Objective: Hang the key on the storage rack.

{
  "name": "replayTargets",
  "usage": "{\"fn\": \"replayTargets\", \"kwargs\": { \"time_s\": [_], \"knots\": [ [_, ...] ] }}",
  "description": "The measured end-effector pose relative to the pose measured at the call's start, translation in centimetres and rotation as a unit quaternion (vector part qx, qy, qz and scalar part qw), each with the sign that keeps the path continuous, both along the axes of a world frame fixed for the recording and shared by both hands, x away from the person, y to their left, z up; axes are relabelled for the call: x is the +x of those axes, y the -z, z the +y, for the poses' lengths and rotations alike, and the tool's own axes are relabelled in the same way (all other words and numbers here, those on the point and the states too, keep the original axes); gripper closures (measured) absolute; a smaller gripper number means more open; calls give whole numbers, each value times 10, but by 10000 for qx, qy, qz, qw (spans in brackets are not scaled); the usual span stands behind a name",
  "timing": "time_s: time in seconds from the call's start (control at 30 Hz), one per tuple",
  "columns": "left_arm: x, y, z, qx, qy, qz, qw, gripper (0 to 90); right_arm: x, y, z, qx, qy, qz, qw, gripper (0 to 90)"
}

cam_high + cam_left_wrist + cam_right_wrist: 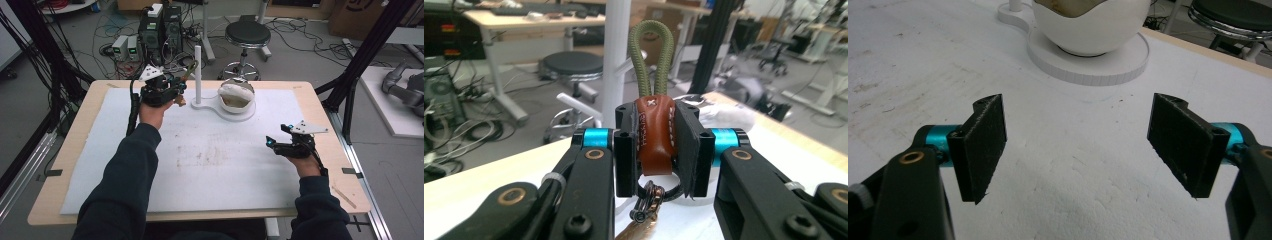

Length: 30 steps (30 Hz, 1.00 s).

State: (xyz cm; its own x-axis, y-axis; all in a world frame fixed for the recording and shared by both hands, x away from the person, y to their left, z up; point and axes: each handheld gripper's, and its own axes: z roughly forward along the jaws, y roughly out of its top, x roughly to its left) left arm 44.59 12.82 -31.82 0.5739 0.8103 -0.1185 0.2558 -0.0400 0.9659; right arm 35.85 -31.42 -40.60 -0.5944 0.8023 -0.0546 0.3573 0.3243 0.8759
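a: two grippers, one in each hand. the left gripper is up at the far side of the table, just left of the white post, and its jaws are pinched on a keychain.

b: what sort of keychain?

a: a brown leather tab with white stitching, clamped flat between the two black pads in the left gripper view. an olive green cord loop stands straight up out of the top of the tab, and a dark metal ring and clasp hang below it, under the jaws.

b: is the loop on the post?

a: can't tell. in the left gripper view the post rises right behind the loop, a little to its left. from the high view the keychain sits close beside the post, held above the white mat.

b: and the other hand?

a: the right gripper is low over the mat near the right edge, well apart from the left one. its jaws are spread wide, with bare mat between them in the right gripper view.

b: anything else on the table?

a: the post stands on a white base that widens into a round disc, and a white bowl with a wavy rim sits on that disc, just right of the post. in the right gripper view the bowl is ahead of the spread jaws, some way off.

b: beyond the table?

a: a round black stool on the floor, straight behind the bowl.
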Motion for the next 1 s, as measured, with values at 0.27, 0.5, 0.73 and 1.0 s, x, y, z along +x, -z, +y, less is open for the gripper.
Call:
{"fn": "replayTargets", "kwargs": {
  "time_s": [0.27,0.5,0.73,1.0],
  "knots": [
    [16,6,-16,404,-264,293,9984,718,0,1,1,-15,-20,32,10000,238],
    [27,17,-24,569,-285,521,9966,713,1,1,0,-18,-21,28,10000,238],
    [31,31,-17,127,-66,839,9964,587,0,1,1,-14,-36,38,10000,239],
    [18,49,17,-338,-32,875,9956,279,0,1,3,11,-62,84,9999,239]
  ]
}}
